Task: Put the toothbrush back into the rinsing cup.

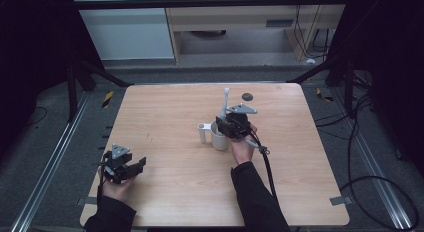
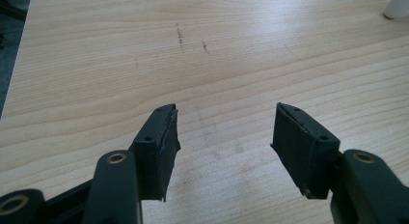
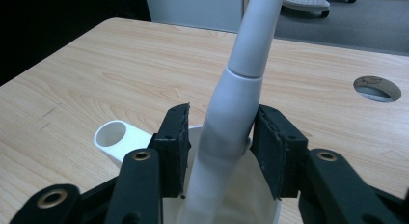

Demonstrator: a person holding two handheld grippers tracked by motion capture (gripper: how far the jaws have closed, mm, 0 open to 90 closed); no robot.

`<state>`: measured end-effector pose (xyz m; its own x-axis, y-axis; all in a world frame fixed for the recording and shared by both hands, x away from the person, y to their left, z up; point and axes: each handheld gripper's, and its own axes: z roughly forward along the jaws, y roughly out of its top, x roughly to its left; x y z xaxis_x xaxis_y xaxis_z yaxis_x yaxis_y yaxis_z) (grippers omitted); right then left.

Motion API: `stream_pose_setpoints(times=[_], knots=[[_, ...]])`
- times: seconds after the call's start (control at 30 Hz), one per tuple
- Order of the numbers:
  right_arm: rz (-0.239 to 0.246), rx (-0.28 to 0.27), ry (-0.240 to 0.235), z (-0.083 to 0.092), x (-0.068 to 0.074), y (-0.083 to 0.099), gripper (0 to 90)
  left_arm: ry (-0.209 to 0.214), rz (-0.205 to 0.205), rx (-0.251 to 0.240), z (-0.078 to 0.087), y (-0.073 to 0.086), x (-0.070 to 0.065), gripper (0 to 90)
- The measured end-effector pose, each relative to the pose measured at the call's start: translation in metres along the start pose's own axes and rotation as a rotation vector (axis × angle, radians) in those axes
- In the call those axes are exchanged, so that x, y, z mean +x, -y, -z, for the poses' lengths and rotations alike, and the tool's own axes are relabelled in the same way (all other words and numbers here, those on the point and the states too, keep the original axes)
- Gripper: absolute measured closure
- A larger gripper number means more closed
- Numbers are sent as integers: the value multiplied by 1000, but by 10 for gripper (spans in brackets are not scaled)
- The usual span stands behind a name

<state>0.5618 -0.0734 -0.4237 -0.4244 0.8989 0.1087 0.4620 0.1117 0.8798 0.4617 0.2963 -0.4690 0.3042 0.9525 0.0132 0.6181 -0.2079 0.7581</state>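
On the wooden table point(image 1: 165, 192) we see the white mug point(image 1: 218, 137) right of centre with a white electric toothbrush point(image 3: 230, 113) standing in it between our right gripper point(image 3: 219, 137)'s slightly parted jaws, while our left gripper point(image 2: 224, 142) rests near-left, open and empty.

surface point(image 1: 165, 142): pale wood, fine straight grain, a few short dark scratch marks
cup point(image 1: 218, 138): white, with a white tubular handle
toothbrush point(image 3: 238, 103): white, faintly grey in shadow
left gripper point(image 1: 131, 168): black, matte black jaws with brass-coloured rivets, grey plate on top
right gripper point(image 1: 225, 126): black, same brass-coloured rivets, grey plate, black cable
sleeves point(image 1: 255, 197): black
floor point(image 1: 55, 117): dark grey, with yellow-and-black striped tape marks
hole point(image 1: 247, 96): dark grey round
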Motion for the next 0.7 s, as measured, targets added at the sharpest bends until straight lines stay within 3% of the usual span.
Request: stream_pose_setpoints(times=[0.07, 0.1, 0.2, 0.27, 0.37, 0.63, 0.7], knots=[[5, -3, 0, 2, 0, 0, 549, 0, 0, -1, 0, 0, 0, 411], [11, -14, 4, 7, 0, -2, 489, 0, 1, -2, 0, 0, 0, 409], [29, -34, 13, 14, 0, -4, 431, 0, 1, 0, 0, 0, 0, 408], [33, -70, 10, 28, -2, -8, 332, 0, -2, 1, 0, 0, 0, 407], [51, -86, 23, 44, -6, -9, 267, 0, -3, 1, 0, 0, 0, 404], [57, -41, 9, 83, -25, 7, 183, 9, -4, 2, 0, 0, -1, 389], [68, -25, 16, 100, -36, 20, 163, 12, -5, 2, 0, 0, -1, 385]])
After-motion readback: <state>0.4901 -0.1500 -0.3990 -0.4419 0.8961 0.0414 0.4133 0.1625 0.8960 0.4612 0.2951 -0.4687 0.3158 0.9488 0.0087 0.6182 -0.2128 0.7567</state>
